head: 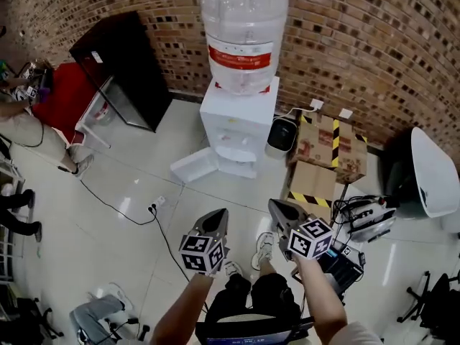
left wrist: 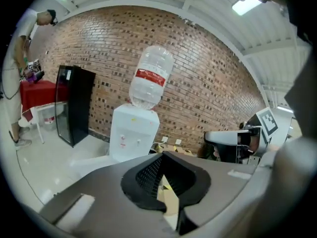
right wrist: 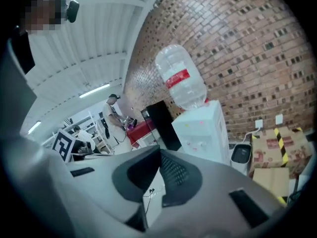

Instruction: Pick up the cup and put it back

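No cup can be made out in any view. A white water dispenser (head: pixel 237 121) with a clear bottle (head: pixel 243 34) stands against the brick wall, ahead of both grippers; it also shows as the dispenser (left wrist: pixel 132 133) in the left gripper view and the dispenser (right wrist: pixel 203 128) in the right gripper view. My left gripper (head: pixel 218 216) and right gripper (head: pixel 276 207) are held side by side in the air over the floor, pointing toward it. Both have their jaws together with nothing between them. In their own views the left gripper (left wrist: pixel 164 158) and right gripper (right wrist: pixel 159 153) hold nothing.
A black cabinet (head: pixel 126 70) and a red table (head: pixel 61 95) stand at the left, with a person (head: pixel 29 131) beside them. Cardboard boxes (head: pixel 327 146) and a small bin (head: pixel 282 135) sit right of the dispenser. A cable with a socket (head: pixel 154 207) lies on the floor.
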Demonstrator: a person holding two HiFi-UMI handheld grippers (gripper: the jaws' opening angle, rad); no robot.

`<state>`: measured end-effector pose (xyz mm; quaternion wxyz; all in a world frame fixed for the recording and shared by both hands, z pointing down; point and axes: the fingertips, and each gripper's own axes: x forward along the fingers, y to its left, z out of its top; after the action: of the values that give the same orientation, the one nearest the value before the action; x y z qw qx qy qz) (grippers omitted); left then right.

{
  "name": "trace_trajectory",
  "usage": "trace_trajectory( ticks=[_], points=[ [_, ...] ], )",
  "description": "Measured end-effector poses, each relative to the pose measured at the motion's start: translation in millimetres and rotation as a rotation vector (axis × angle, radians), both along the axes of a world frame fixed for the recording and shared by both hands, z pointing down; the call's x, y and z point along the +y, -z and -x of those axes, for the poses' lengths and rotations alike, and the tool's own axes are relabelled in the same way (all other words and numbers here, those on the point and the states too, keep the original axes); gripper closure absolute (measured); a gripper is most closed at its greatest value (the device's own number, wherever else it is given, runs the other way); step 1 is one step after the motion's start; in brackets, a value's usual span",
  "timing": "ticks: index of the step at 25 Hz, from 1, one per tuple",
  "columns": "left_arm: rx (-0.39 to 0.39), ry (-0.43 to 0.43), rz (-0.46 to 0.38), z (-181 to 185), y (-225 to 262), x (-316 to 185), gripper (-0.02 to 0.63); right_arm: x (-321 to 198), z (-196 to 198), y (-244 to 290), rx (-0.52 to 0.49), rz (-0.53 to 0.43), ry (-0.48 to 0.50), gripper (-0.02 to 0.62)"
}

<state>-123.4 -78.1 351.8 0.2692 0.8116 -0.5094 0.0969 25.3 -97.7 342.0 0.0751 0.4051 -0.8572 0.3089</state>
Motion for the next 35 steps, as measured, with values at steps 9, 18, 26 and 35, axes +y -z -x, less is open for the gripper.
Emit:
trace_trajectory(
  ticks=[9,18,26,35],
  points=[
    [0.041,0.055,-0.065,-31,60,73,0.606,136,-96,6,0.300,0.487,-0.238,0.583],
    [0.017,0.147,-0.078,-93,75,121,0.606,168,-106,38,0.269,0.395,-0.175,0.581],
    [0.016,0.147,-0.086,-108,83,143,0.606,146,-75,82,0.073,0.015,0.034,0.583],
    [0.032,0.133,-0.118,-103,94,134,0.606,134,-49,110,-0.029,-0.210,0.164,0.581]
  ],
)
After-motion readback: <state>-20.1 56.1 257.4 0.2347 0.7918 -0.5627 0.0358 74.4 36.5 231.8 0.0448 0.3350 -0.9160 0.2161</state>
